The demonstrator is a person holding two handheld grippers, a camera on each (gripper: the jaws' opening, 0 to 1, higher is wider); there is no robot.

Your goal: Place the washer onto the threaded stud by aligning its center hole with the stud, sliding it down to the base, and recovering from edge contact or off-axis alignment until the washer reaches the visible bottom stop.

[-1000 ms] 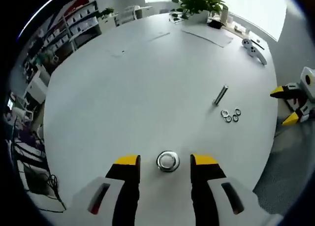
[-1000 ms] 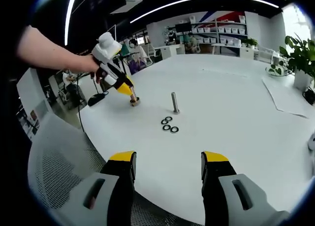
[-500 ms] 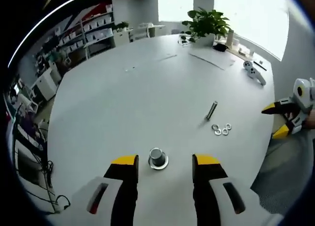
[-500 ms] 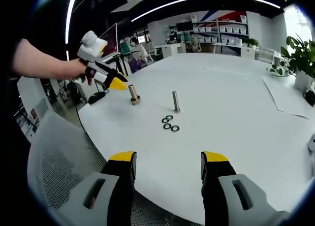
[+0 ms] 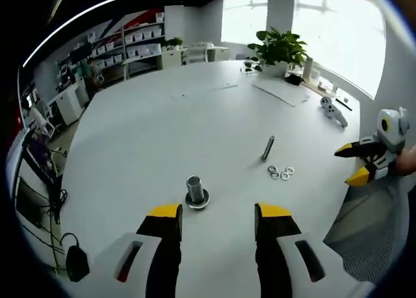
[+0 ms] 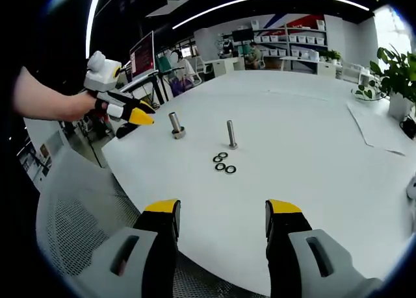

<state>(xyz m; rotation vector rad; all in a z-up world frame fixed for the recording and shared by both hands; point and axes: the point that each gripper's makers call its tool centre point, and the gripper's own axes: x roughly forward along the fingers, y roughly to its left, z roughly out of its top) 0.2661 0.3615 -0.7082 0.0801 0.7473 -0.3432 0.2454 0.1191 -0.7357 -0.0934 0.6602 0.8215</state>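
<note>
Both grippers spread and empty, no washer picked up yet
The left gripper hangs above the short steel stud on its round base; the right gripper waits at the white table's edge. Three small steel ring washers lie beside one slim upright metal pin; next, I judge, pinching one washer

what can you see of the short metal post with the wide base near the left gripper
The short post is shiny grey metal, a stubby cylinder rising upright from a wider round flange that rests flat on the white table. It stands free just ahead of the left hand-held gripper, whose jaws are apart and not touching it.
</note>
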